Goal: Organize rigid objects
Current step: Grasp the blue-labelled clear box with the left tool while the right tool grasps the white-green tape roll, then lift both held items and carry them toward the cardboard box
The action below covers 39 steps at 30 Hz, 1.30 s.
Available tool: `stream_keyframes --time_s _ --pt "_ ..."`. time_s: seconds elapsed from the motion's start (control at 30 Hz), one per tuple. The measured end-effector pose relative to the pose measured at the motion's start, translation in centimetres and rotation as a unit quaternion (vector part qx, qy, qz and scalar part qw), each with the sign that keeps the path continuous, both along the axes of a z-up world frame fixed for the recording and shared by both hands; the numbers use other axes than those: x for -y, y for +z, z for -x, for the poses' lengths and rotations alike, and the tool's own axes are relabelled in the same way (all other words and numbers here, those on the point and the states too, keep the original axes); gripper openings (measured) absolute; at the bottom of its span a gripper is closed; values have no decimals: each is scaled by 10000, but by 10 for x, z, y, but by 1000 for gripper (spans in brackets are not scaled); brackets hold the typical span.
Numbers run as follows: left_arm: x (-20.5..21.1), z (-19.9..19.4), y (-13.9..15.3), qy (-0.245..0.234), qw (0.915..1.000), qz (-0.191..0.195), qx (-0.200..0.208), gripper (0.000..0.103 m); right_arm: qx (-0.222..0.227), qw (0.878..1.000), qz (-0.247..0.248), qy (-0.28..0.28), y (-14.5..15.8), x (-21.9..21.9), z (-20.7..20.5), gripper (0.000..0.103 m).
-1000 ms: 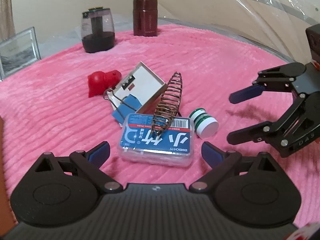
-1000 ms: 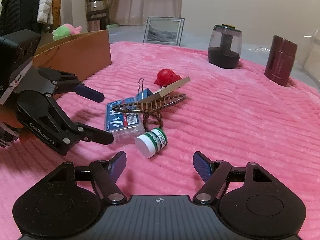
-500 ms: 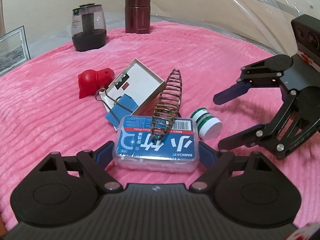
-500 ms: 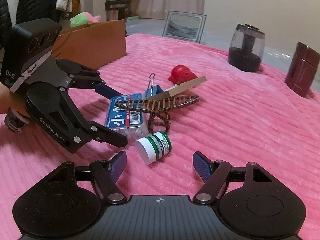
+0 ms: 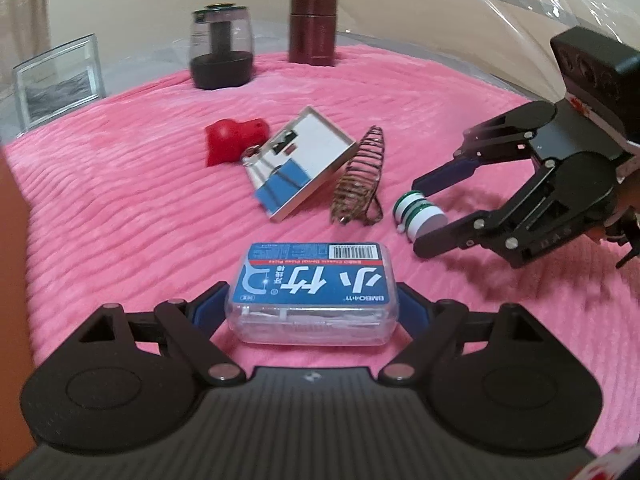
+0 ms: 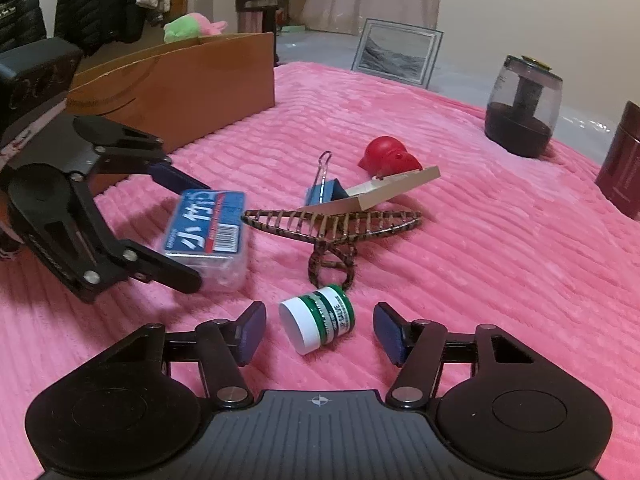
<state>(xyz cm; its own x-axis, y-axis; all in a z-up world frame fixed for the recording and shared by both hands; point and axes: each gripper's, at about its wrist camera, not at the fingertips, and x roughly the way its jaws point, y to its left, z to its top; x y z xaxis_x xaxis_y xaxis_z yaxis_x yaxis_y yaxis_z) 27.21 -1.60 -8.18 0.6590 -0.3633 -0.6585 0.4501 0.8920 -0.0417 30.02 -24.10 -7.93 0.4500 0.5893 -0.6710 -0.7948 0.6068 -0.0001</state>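
A: Gripping anything w/ the left gripper?
B: Yes, its blue pads are pressing both ends of the clear floss-pick box w/ the blue label. The box is sitting at 6 o'clock on the pink blanket, apart from the pile.
A: Right gripper?
B: Its jaws have just been closing, now standing at a middling gap. The green-and-white jar is lying on its side between them, but the pads aren't touching it.
A: Rest of the stuff?
B: Tortoiseshell hair claw is lying at 12 o'clock from the jar. The white tray is leaning on a blue binder clip behind it, w/ the red toy at 11. The cardboard box is standing at 10 o'clock in the right wrist view; dark grinder and maroon canister are standing far back.
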Motion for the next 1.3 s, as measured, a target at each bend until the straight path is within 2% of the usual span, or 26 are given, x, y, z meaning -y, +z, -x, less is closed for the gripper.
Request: stream_keyframes --time_s 0.13,0.43,0.67,0.9,1.3 --pt "-8 10 1 200 9997 111 -46 84 -18 10000 70 60 -2 -2 0 43" --pt "-8 27 2 283 9995 138 -59 84 -118 9996 30 -252 6 -1 15 31" --pt "-7 44 4 338 9993 158 -91 84 -309 9952 -244 -900 10 4 35 29" --pt "-6 65 18 453 9989 133 34 83 -232 9876 -566 -1446 24 8 65 29" --pt "-19 109 40 640 9977 182 86 83 -191 9825 -878 -1628 47 -8 126 29"
